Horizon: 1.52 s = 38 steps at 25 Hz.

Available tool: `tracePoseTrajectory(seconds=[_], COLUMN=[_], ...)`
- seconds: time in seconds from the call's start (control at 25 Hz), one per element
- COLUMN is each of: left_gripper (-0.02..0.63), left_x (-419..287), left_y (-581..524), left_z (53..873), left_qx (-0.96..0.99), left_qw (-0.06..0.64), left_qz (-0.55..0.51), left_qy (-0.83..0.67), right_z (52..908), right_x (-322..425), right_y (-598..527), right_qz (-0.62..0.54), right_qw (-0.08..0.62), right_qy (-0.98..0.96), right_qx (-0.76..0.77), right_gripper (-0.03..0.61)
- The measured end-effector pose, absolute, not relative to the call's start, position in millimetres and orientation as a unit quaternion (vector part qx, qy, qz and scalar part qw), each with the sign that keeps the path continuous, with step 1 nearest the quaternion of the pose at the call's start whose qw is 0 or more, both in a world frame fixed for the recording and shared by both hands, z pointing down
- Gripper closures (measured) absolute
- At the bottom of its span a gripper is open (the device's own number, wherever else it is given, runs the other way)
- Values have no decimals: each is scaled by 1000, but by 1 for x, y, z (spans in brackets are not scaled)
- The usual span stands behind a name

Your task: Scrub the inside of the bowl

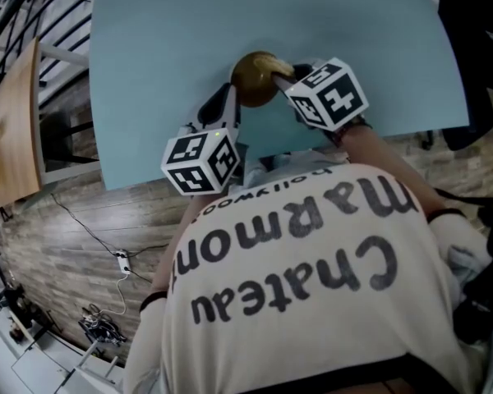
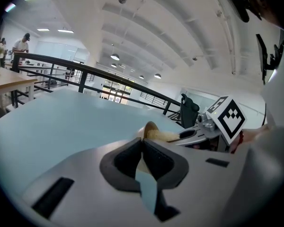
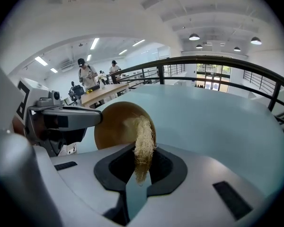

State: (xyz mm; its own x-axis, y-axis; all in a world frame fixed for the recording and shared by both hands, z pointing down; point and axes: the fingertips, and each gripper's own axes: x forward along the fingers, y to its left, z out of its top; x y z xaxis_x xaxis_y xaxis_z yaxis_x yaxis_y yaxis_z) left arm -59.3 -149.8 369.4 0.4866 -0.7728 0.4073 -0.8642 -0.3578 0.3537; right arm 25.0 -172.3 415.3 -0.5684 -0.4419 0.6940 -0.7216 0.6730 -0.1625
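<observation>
The bowl (image 1: 257,76) sits between the two grippers, over the near middle of the table (image 1: 148,39). The left gripper (image 1: 228,107) has its jaws pressed together on the bowl's wall at the rim; in the left gripper view we see a thin tan edge caught between the pads. The right gripper (image 1: 287,77) pinches the scrubber (image 3: 143,145), a tuft of pale fibre. The tuft's long axis runs straight out along the jaws and ends against the bowl's right rim. From the right jaws the bowl lies directly ahead and slightly left, touching the tuft. Its mouth appears turned toward them, so we judge the right hand to be the working one and the left the holder. The coming stroke should carry the tuft from the rim inward, leftward in the right gripper view. We cannot tell whether the bowl rests on the table or hangs just above it. The table is a smooth pale-blue sheet. Beyond it we note a dark railing (image 3: 217,60), a wooden floor (image 1: 66,220) and people at distant benches.
</observation>
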Motion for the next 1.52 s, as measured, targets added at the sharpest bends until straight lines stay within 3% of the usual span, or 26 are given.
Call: tracePoseTrajectory(seconds=[0.4,0.64,0.8,1.52], left_gripper=[603,604,603,583], left_x=[-9,-5,6,-17], left_y=[-169,-183,-191,-187], left_z=[390,414,424,456], left_qx=[796,760,746,686], left_qw=[298,362,378,455], left_qz=[62,41,41,39], left_qy=[-522,-539,-546,-567], right_z=[403,383,376,388], right_x=[67,84,112,120], right_y=[-195,-207,-222,-226], right_qz=[195,292,336,387], right_qw=[270,142,97,74], right_qy=[-896,-907,-897,-881], right_qx=[295,270,272,262], right_gripper=[518,518,518,518])
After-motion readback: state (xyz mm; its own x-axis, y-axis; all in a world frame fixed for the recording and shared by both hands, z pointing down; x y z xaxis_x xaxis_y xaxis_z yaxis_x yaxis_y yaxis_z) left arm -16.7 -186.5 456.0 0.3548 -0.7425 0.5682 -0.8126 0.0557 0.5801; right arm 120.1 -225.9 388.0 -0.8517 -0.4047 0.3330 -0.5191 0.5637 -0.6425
